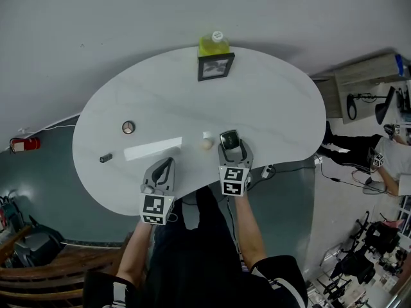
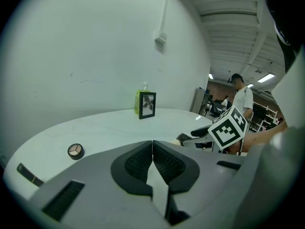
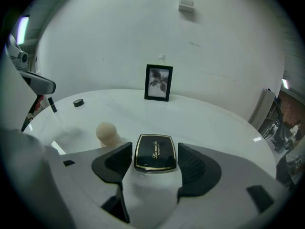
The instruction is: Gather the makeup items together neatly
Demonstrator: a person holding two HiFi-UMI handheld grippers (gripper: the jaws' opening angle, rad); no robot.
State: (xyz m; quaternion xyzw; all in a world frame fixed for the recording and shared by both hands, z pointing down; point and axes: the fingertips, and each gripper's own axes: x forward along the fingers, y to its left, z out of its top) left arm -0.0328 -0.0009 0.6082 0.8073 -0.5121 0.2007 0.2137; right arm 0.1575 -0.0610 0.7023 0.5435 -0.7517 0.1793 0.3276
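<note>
On the white oval table (image 1: 270, 108), my right gripper (image 1: 230, 149) is shut on a black compact with gold lettering (image 1: 229, 138), which sits flat between the pads (image 3: 155, 152). A beige sponge (image 1: 206, 144) stands just left of it, also seen as a beige sponge (image 3: 106, 132) beside the right gripper (image 3: 155, 147). My left gripper (image 1: 167, 167) rests near the front edge, shut with nothing in it, its pads (image 2: 164, 161) pressed together. A round eyeshadow compact (image 1: 128, 128) and a small black tube (image 1: 106, 158) lie far left; both show as compact (image 2: 75, 150) and tube (image 2: 28, 174).
A black picture frame (image 1: 215, 66) stands at the table's far edge with a yellow-green bottle (image 1: 214, 43) behind it. A bright strip of light (image 1: 153, 149) crosses the table. A red extinguisher (image 1: 24, 144) lies on the floor at left. People and equipment are at right.
</note>
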